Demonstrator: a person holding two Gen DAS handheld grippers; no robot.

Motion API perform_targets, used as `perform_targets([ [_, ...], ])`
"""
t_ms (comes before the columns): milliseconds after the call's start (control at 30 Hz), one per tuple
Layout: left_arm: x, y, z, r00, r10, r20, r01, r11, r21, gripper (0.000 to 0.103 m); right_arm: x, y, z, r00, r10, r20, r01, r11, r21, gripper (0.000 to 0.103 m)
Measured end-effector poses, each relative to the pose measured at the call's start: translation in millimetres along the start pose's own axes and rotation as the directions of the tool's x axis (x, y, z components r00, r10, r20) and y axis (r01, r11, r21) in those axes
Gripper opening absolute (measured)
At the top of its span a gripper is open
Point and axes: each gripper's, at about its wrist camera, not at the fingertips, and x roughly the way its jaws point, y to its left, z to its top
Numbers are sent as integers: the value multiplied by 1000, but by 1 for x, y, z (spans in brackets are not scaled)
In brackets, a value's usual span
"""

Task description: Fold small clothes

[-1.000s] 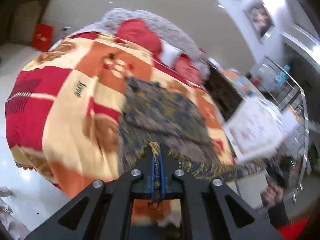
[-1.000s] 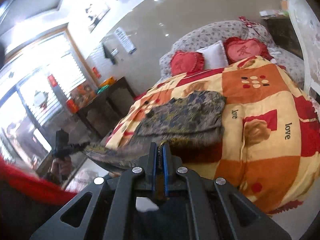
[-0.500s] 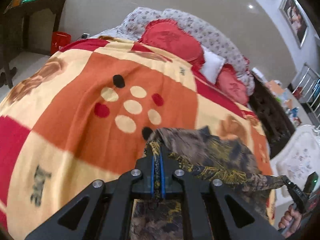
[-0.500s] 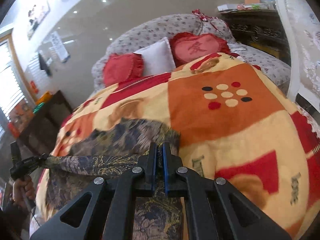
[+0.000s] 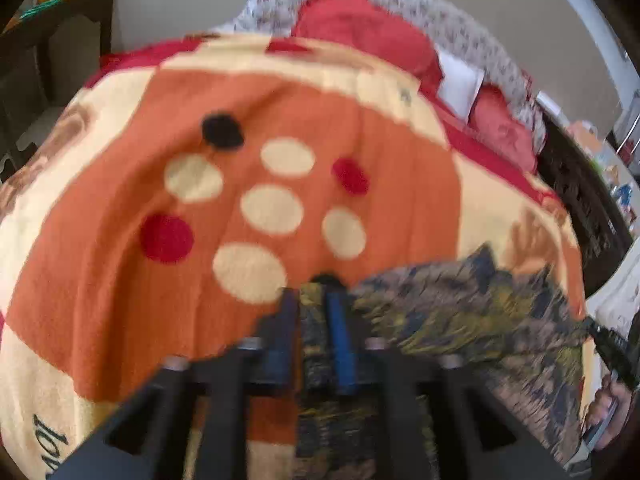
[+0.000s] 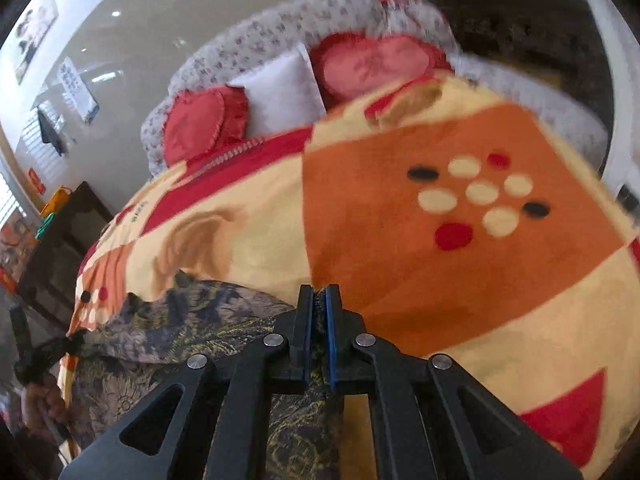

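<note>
A small dark garment with a blue, grey and yellow print [image 5: 460,312] lies on the orange, cream and red blanket [image 5: 120,280]. My left gripper [image 5: 313,304] is shut on one corner of it, low over the blanket. My right gripper [image 6: 319,300] is shut on the other corner of the same garment [image 6: 180,320]. The held edge runs taut between the two grippers, and more of the cloth lies under it. The other gripper shows at the right edge of the left wrist view [image 5: 612,348] and at the left edge of the right wrist view [image 6: 36,356].
Red cushions [image 6: 200,120] and a white pillow [image 6: 280,88] lean on the floral headboard [image 6: 280,32] at the far end. A dark wooden table [image 5: 52,60] stands at one side of the bed, dark furniture [image 6: 520,40] at the other.
Both grippers have carried the held garment edge from beyond the bed's near side forward and down over the blanket, towards the pillows. The cloth now doubles over itself.
</note>
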Motion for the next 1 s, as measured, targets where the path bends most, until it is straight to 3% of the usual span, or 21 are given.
perform_targets([
  [33,-3,3,-1,1000,-12,2,12,1000,7,38,5,-6,1,1000,4,-22,-3,999,38,16],
  [100,-13,11,-2,1000,-23,12,23,1000,18,58,0,-14,1,998,56,-22,-53,993,110,17],
  [167,-28,19,-5,999,18,43,-20,999,31,62,-16,-17,2,995,99,7,-99,986,131,19],
  [300,-69,1,-19,991,41,124,-55,992,117,57,-54,-16,4,988,140,65,-148,980,135,21],
  [433,-85,-58,-49,987,-24,159,-14,972,235,45,-77,16,-6,994,43,96,-46,999,26,22],
  [533,-69,-96,-72,989,-28,142,-13,959,284,45,-59,67,-28,999,5,40,1,987,-158,22],
  [633,-33,-103,-81,996,22,87,-44,965,259,46,-30,107,-55,997,-77,17,79,950,-303,22],
  [700,-13,-97,-88,996,56,75,-73,968,240,46,-9,120,-69,991,-133,14,129,925,-358,22],
  [800,-15,-95,-99,990,27,140,-62,965,254,47,26,107,-91,983,-183,-11,165,913,-373,25],
  [1000,-15,-95,-96,991,23,131,-55,967,247,49,27,68,-83,999,6,-54,-17,980,-198,27],
])
